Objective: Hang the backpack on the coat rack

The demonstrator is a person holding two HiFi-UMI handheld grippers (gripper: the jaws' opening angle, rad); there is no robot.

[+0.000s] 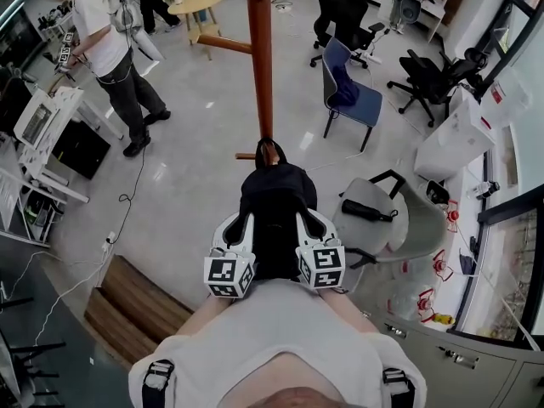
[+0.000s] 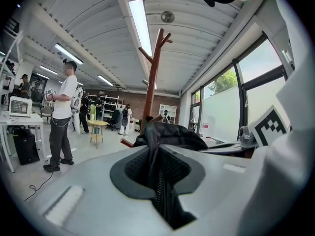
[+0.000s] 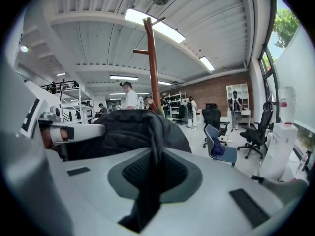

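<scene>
**Head view.** The black backpack (image 1: 274, 206) hangs in the air at the middle of the frame, just in front of the person's chest. The left tool (image 1: 239, 232) is on its left flank and the right tool (image 1: 312, 230) on its right flank, each with its marker cube nearest the camera. The brown wooden coat rack (image 1: 261, 58) stands directly beyond the backpack. The backpack's top reaches a short peg (image 1: 267, 150) low on the pole, but I cannot tell whether its loop is over the peg. A long arm branches off to the left, higher up the pole. A second person (image 1: 106, 49) stands on the grey floor (image 1: 195, 143) at upper left. A blue chair (image 1: 350, 92) stands to the right of the rack.

**Left gripper view.** The jaws are nearly together, clamped on a fold of black backpack fabric with a zipper line running down through the gap. The bulk of the backpack rises just past the jaws. The coat rack stands behind it, its forked top against the ceiling. The second person stands at left, well apart from the rack. The marker cube of the other tool shows at the right edge.

**Right gripper view.** The jaws are nearly together, gripping a fold of black fabric that hangs down between the pads. The backpack's rounded body fills the space just ahead and to the left. The rack's pole rises right behind it. The blue chair stands on the floor to the right.
</scene>
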